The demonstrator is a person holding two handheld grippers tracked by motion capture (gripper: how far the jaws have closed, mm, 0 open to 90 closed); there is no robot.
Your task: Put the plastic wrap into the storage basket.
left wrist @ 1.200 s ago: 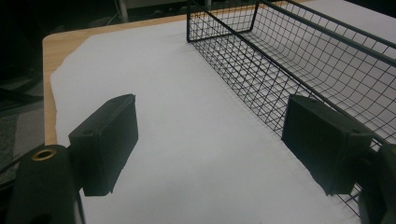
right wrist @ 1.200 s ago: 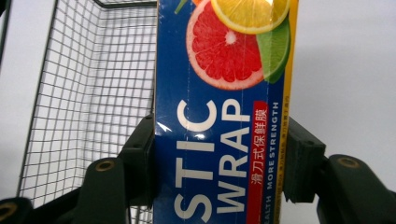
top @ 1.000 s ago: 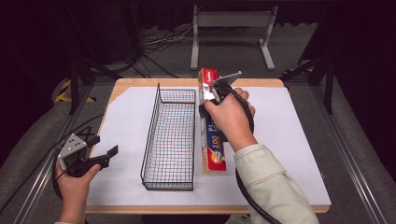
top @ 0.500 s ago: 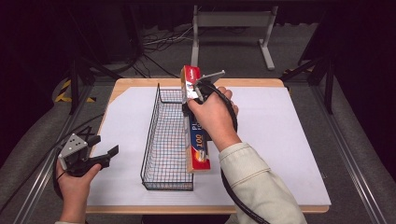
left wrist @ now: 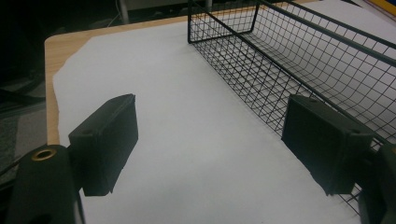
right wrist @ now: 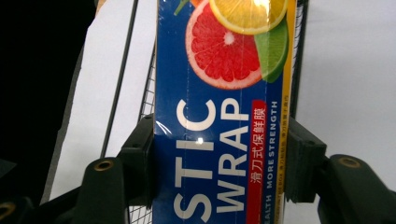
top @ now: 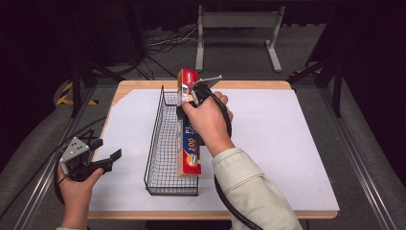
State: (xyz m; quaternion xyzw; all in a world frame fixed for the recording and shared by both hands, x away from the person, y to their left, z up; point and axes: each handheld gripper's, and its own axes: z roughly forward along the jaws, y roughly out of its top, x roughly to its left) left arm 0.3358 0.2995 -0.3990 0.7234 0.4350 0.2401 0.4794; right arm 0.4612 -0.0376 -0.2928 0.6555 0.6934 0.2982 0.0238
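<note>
High view, box: a long plastic wrap box (top: pixel 190 143) is held lengthwise above the right rim of the wire basket (top: pixel 165 143), its far end raised a little.
High view, right gripper: the right gripper (top: pixel 191 98) clamps the box near its far end; the person's right hand (top: pixel 208 122) covers most of the gripper body, and a black cable trails down along the sleeve.
High view, left gripper: the left gripper (top: pixel 107 155) sits in the left hand (top: pixel 76 179) over the near left edge of the table (top: pixel 287 86), well apart from the basket, with its 2 jaws spread and nothing between them.
High view, table: a white sheet (top: pixel 277 143) covers most of the wooden top; the basket stands on it lengthwise, left of the middle.

Left gripper view, jaws: the 2 black jaws stand wide apart over the bare white sheet (left wrist: pixel 187 140), holding nothing.
Left gripper view, basket: the wire basket (left wrist: pixel 289 60) lies just beside the right-hand jaw, and what shows of its inside is empty.

Right gripper view, grip: the 2 jaws press on the long sides of the box (right wrist: pixel 224 116), 1 on each side.
Right gripper view, box face: blue, with cut citrus fruit and the white word WRAP.
Right gripper view, beneath: black basket wires (right wrist: pixel 126 70) show past the left edge of the box, with the white sheet on both sides.
</note>
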